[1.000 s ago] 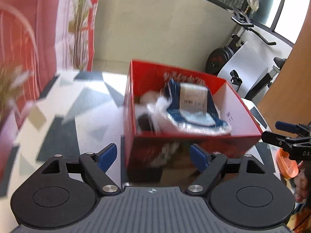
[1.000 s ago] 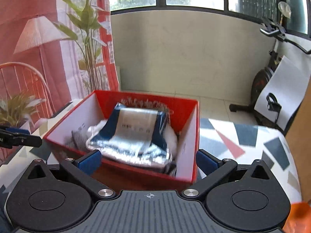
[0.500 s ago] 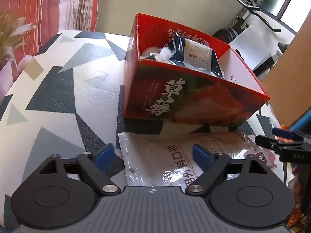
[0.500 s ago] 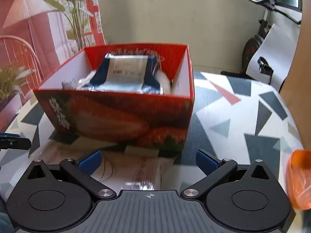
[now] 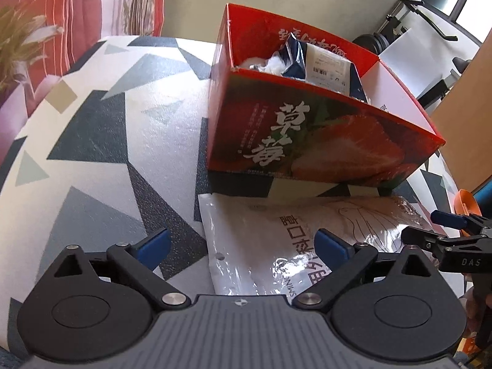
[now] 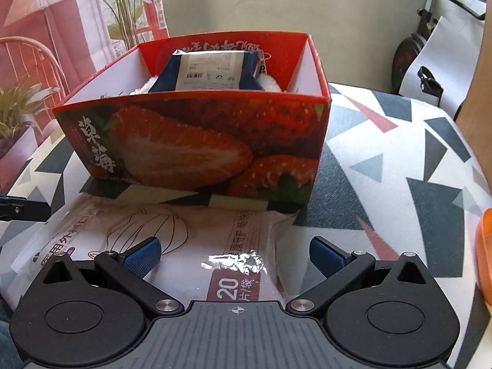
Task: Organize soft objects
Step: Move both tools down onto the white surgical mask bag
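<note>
A flat plastic bag of face masks [image 5: 276, 230] [image 6: 200, 230] lies on the patterned table just in front of a red strawberry box [image 5: 307, 141] [image 6: 200, 141]. Inside the box a blue packet [image 5: 319, 61] [image 6: 212, 70] leans on a white fluffy item [image 5: 261, 61] [image 6: 270, 83]. My left gripper [image 5: 243, 243] hovers low over the bag's left end. Its jaws are opening, and the bag lies below the gap with the pads off it. Over the bag's right end my right gripper [image 6: 235, 252] stands open, its fingers [image 5: 446, 230] showing at the left wrist view's right edge.
An orange object [image 6: 484, 246] [image 5: 467, 203] sits at the table's right edge. The tablecloth [image 5: 92, 153] spreads to the left of the box. Potted plants [image 6: 18, 107], a chair and a red curtain stand at the left, an exercise bike [image 6: 430, 30] behind.
Both grippers sank from above the box toward the table. The views went from looking into the box to facing its front wall and the mask bag. The left jaws widened.
</note>
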Available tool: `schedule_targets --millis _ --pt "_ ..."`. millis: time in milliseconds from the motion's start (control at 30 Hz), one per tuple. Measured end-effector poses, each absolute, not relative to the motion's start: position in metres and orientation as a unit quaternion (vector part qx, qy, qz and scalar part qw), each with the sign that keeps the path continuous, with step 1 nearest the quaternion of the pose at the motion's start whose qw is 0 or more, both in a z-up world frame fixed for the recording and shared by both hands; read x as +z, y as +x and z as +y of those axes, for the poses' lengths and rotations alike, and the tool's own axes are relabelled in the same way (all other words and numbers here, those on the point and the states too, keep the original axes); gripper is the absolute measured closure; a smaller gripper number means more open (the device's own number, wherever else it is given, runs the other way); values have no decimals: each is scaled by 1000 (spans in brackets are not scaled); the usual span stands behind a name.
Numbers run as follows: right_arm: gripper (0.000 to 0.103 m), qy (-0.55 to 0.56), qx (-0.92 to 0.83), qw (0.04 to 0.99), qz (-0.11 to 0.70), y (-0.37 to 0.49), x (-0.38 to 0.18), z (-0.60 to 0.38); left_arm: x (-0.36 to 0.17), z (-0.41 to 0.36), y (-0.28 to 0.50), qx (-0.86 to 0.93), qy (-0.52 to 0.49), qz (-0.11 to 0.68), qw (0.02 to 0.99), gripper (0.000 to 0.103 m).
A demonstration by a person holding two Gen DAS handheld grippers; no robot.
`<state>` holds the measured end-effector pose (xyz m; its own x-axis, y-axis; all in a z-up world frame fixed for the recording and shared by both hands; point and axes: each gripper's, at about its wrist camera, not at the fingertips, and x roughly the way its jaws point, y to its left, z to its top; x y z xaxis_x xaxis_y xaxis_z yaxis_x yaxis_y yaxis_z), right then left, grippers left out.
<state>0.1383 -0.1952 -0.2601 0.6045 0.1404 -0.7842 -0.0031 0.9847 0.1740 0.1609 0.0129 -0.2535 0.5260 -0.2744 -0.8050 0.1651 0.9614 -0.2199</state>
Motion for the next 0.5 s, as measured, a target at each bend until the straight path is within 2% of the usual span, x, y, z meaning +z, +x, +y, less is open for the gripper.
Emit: schedule_targets --millis 233,500 --pt "2 88 52 884 456 145 -266 -196 -260 7 159 -128 -40 474 870 7" --pt "2 107 71 874 469 147 -275 -194 -272 8 160 -140 -60 492 857 22"
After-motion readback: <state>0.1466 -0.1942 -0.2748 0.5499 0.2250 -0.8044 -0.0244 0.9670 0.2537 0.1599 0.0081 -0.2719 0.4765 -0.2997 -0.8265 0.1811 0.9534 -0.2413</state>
